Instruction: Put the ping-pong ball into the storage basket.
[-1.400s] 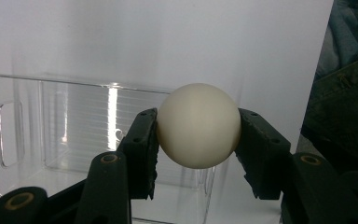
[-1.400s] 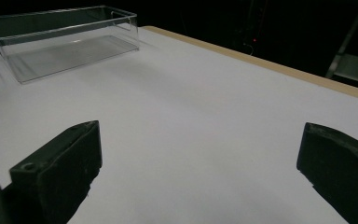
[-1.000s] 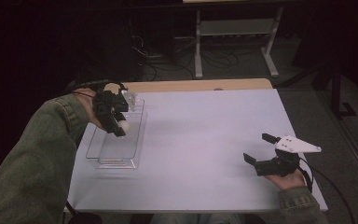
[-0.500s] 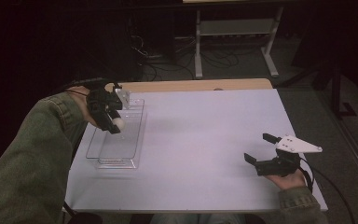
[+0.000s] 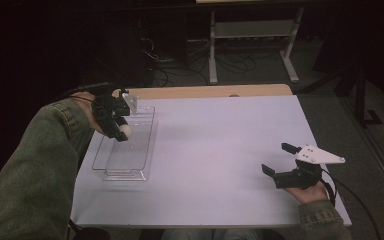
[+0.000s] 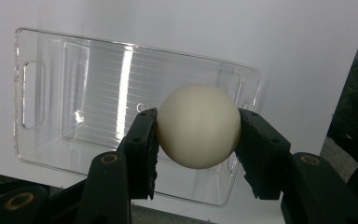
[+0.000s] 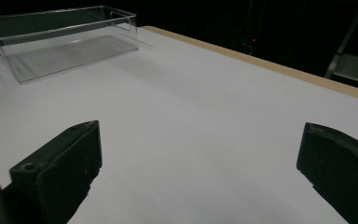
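Observation:
A white ball sits clamped between the black jaws of my left gripper, which is shut on it. In the high view this gripper hangs with the ball above the far end of a clear plastic tray at the table's left side. From the left gripper view the tray lies empty below the ball. At the table's right front, my right gripper rests low and open, nothing between its jaws.
The white tabletop stretches wide between tray and right gripper, with a wooden strip at its far edge. A metal stand and cables stand on the dark floor beyond. From the right gripper view the tray lies far left.
My left gripper has drifted slightly to the left with the ball, staying over the tray. The right gripper has kept still.

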